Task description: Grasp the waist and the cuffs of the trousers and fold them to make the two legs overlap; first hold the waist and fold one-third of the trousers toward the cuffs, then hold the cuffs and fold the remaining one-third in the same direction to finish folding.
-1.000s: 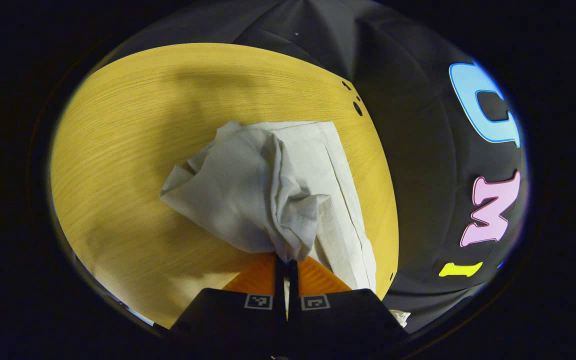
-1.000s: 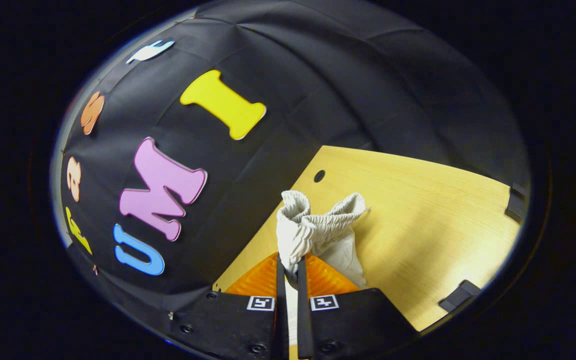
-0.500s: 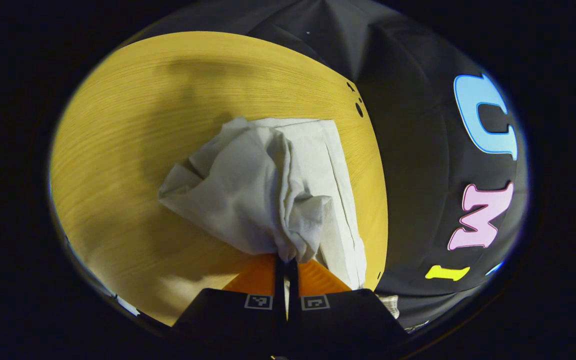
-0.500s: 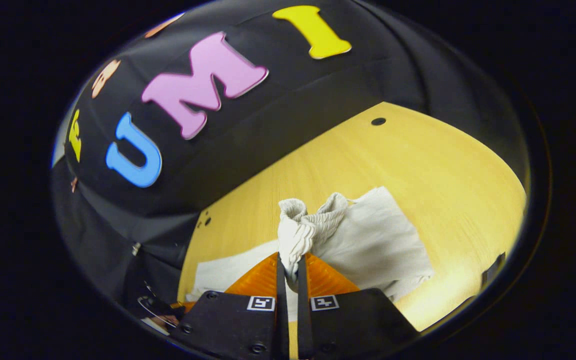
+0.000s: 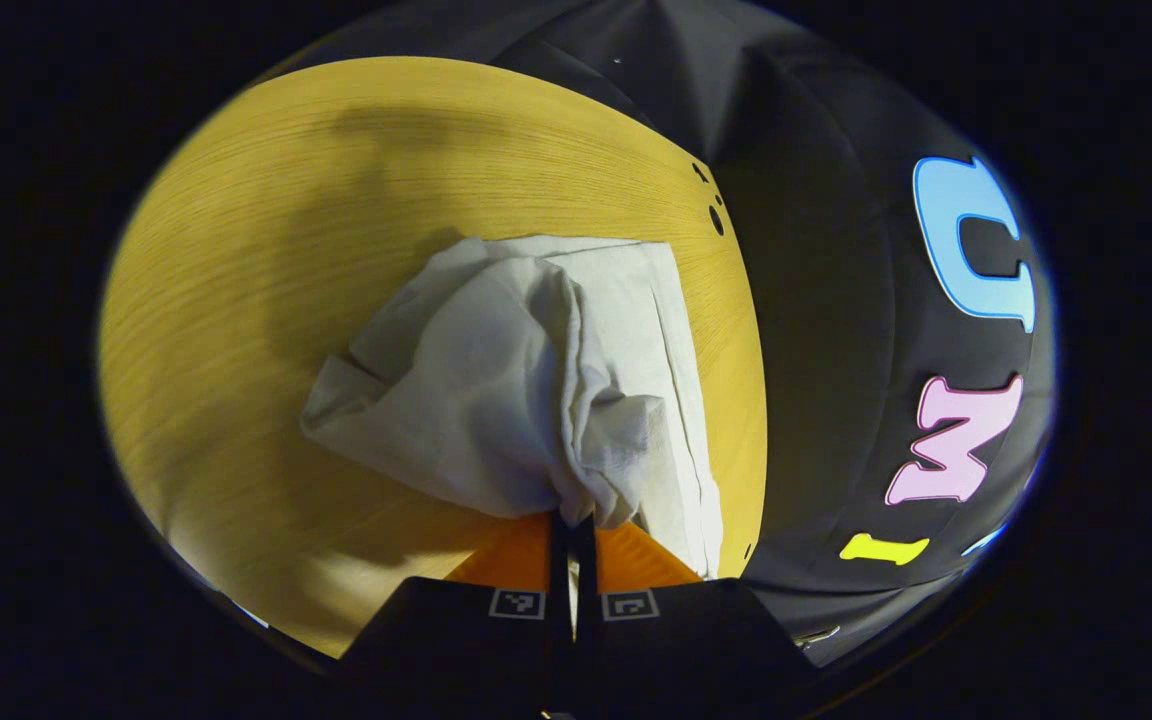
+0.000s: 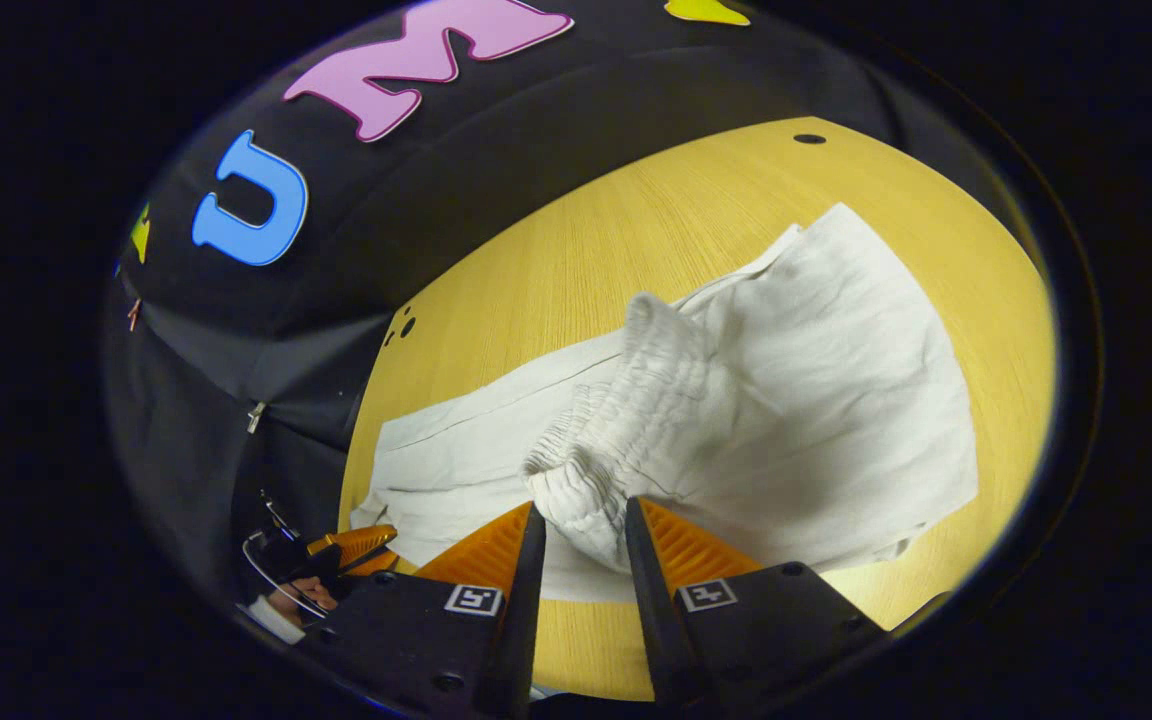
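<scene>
Two grippers work one pair of pale cream cotton trousers (image 6: pixel 816 400) on the yellow wood-grain bench (image 5: pixel 266 250). Left gripper (image 5: pixel 572 525): jaws nearly closed, pinching a bunched fold of cloth lifted off the bench top. Right gripper (image 6: pixel 581 525): jaws partly apart, the ribbed elastic waist (image 6: pixel 626 420) sitting between them; whether either finger presses it, cannot tell. Trousers lie flat near the bench's wall-side edge, long axis running from the waist toward the far leg ends. Judgement: the right gripper is nearer the waist, so the waist fold falls to it.
</scene>
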Demonstrator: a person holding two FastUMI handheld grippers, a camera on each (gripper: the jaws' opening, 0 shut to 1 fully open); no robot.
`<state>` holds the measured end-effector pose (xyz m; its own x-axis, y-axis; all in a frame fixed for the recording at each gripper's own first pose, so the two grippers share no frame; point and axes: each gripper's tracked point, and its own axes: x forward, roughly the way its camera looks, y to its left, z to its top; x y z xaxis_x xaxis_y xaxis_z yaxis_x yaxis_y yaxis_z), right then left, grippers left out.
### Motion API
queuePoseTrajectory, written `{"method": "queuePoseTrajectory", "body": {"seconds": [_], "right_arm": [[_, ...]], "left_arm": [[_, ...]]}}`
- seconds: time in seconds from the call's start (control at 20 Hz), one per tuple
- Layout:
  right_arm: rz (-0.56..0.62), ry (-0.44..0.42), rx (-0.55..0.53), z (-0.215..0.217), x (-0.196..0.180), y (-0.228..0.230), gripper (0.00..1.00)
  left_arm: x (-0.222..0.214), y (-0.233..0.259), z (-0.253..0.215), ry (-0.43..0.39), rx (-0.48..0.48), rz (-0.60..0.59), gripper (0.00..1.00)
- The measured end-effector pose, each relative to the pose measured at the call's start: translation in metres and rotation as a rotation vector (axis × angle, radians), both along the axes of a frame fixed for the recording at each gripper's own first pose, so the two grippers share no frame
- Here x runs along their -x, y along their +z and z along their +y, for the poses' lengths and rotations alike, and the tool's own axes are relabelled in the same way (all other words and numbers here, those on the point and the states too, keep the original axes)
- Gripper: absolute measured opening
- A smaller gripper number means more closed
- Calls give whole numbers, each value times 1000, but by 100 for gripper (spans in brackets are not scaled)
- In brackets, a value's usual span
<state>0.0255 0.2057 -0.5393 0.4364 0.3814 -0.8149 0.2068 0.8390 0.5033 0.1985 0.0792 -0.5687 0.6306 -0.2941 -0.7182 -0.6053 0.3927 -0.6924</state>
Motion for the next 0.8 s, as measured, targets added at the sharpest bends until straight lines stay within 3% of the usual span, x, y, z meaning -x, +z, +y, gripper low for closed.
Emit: {"method": "queuePoseTrajectory", "body": {"seconds": [0.3, 0.5, 0.8], "right_arm": [[-99, -113, -184, -45, -14, 77, 55], [-124, -181, -194, -83, -11, 92, 54], [-95, -275, -166, -168, 10, 90, 55]], "left_arm": [[4, 2, 2, 43, 24, -17, 6], [3, 7, 4, 93, 20, -37, 6], [-16, 55, -3, 128, -1, -189, 6]]}}
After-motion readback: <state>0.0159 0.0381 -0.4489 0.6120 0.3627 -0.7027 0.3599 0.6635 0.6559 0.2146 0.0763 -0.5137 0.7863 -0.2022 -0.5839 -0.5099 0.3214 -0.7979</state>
